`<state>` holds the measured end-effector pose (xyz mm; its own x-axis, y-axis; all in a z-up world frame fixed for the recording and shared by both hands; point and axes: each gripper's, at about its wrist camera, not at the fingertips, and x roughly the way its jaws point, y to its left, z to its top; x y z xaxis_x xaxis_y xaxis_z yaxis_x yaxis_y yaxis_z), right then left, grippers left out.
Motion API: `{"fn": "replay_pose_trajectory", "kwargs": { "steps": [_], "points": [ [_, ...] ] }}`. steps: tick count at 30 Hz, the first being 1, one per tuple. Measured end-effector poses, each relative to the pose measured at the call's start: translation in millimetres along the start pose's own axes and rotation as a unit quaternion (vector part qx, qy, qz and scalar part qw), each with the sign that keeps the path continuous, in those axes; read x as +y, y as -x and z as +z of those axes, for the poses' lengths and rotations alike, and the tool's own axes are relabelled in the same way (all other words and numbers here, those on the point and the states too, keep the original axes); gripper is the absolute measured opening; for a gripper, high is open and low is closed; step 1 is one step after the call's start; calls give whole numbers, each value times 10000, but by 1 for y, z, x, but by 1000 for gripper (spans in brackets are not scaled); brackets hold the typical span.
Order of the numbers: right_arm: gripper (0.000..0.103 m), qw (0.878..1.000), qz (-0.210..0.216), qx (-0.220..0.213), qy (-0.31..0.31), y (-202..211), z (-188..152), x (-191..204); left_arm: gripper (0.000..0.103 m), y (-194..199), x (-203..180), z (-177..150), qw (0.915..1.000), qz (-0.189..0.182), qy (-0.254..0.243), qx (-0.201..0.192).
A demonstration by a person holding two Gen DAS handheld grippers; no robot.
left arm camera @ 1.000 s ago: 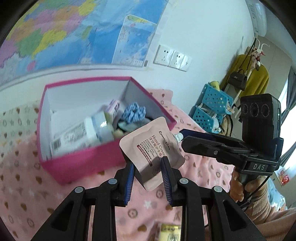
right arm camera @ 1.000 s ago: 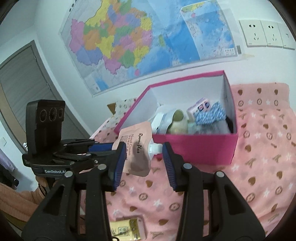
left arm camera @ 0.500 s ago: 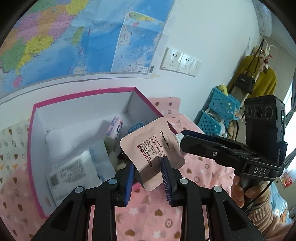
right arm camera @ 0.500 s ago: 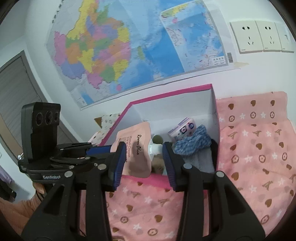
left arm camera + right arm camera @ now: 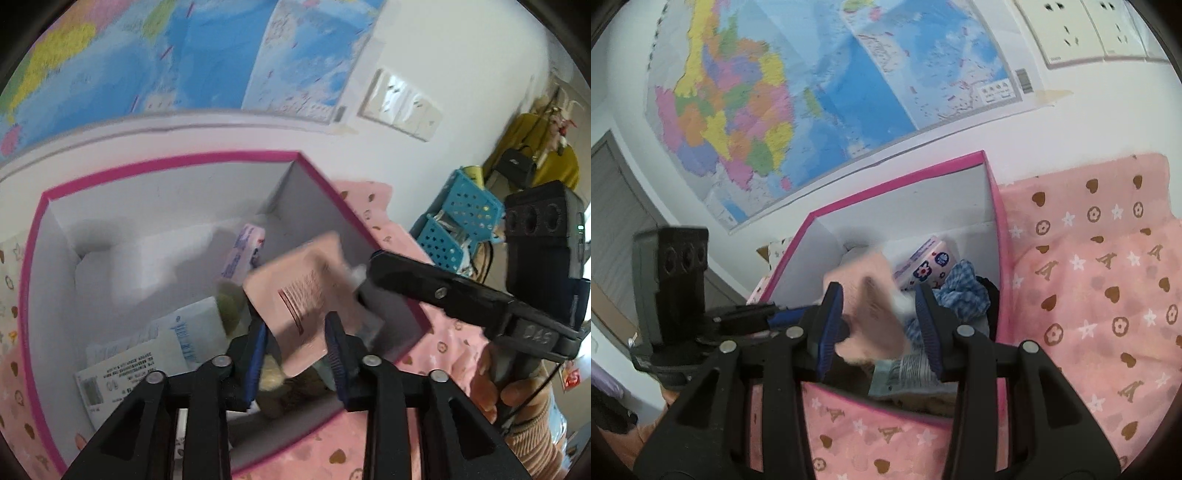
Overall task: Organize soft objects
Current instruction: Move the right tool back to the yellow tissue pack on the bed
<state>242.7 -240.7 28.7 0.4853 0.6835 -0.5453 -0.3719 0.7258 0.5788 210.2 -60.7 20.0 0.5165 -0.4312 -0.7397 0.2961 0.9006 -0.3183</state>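
A pink hand cream pouch (image 5: 303,295) with a white cap hangs blurred over the open pink box (image 5: 177,160). My left gripper (image 5: 295,325) has the pouch's lower corner between its blue pads; its jaws are opening and the pouch looks loose there. My right gripper (image 5: 878,295) is shut across the top of the pouch (image 5: 864,306), with the cap against its right pad. Inside the box (image 5: 897,181) lie a blue gingham scrunchie (image 5: 964,291), a flowered tissue pack (image 5: 925,266) and a white printed packet (image 5: 147,354).
The box stands on a pink patterned blanket (image 5: 1089,277) against a white wall with a map (image 5: 812,92) and sockets (image 5: 1067,33). Blue baskets (image 5: 461,218) stand at the right. A person's hand (image 5: 491,391) holds the right gripper.
Both grippers have carried the pouch from in front of the box to over its inside. The left jaws stand slightly wider, and the pouch is now blurred.
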Motion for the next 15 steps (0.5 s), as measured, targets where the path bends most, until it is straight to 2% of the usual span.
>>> {"fn": "replay_pose_trajectory", "kwargs": {
  "steps": [1, 2, 8, 15],
  "points": [
    [44, 10000, -13, 6, -3, -1, -1, 0, 44, -2, 2, -1, 10000, 23, 33, 32],
    [44, 10000, -51, 8, 16, -1, -3, 0, 45, -4, 4, -2, 9999, 65, 71, 31],
    [44, 9997, -118, 133, 152, -1, -14, 3, 45, 3, 7, -14, 9996, 270, -50, -62],
    [44, 9999, -81, 79, 122, 10, -24, 3, 46, 20, 5, -27, 9989, 303, -248, -266]
  ]
}}
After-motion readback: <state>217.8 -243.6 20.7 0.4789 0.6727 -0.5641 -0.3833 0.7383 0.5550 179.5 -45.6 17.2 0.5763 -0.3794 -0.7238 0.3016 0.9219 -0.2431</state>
